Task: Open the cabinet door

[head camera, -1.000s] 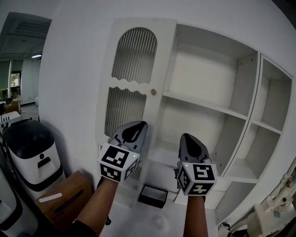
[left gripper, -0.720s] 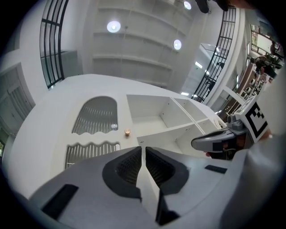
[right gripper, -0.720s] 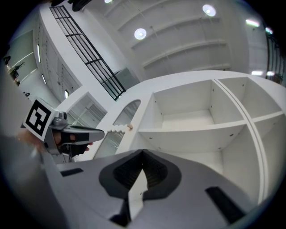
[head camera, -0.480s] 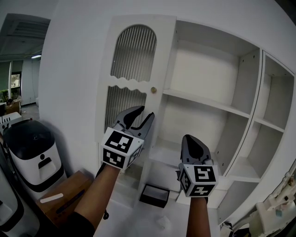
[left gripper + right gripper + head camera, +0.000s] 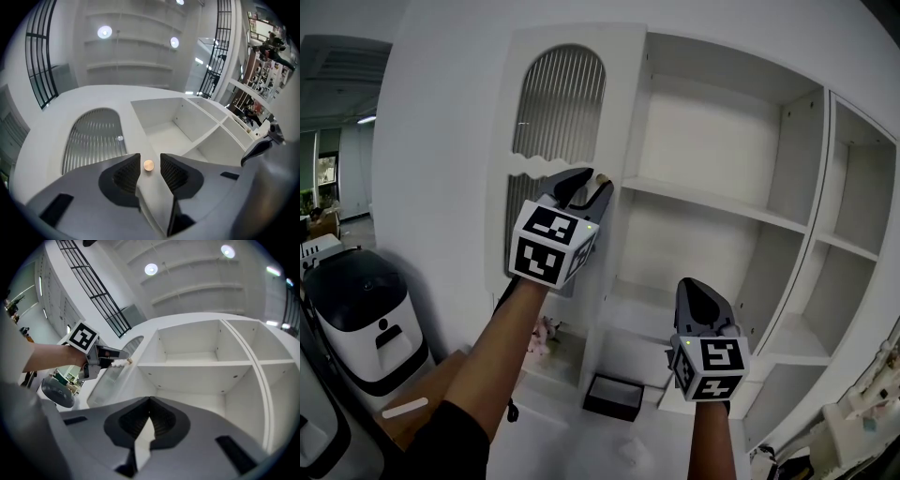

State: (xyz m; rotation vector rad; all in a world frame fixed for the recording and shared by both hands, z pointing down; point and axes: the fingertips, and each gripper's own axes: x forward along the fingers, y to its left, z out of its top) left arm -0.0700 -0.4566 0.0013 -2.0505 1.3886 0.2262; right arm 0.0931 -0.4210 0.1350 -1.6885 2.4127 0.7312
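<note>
The white cabinet door (image 5: pixel 558 103) has two ribbed glass panels and a small brass knob (image 5: pixel 602 178) on its right edge. My left gripper (image 5: pixel 592 183) is raised to that knob and its jaws are opening. In the left gripper view the knob (image 5: pixel 148 165) sits between the two pads of that gripper (image 5: pixel 150 159) with a gap on each side. My right gripper (image 5: pixel 701 295) hangs lower, in front of the open shelves, shut with nothing in it. From the right gripper view (image 5: pixel 150 401) the left gripper (image 5: pixel 117 355) shows at the door's edge.
Open white shelves (image 5: pixel 712 206) fill the cabinet to the right of the door. A black-and-white machine (image 5: pixel 361 300) and a cardboard box (image 5: pixel 412 403) stand at the left. A small black tray (image 5: pixel 612 396) lies on the floor below the cabinet.
My left gripper has risen from below the knob up to it, and its jaws have gone from shut to open around the knob. The right gripper has drifted slightly lower and right.
</note>
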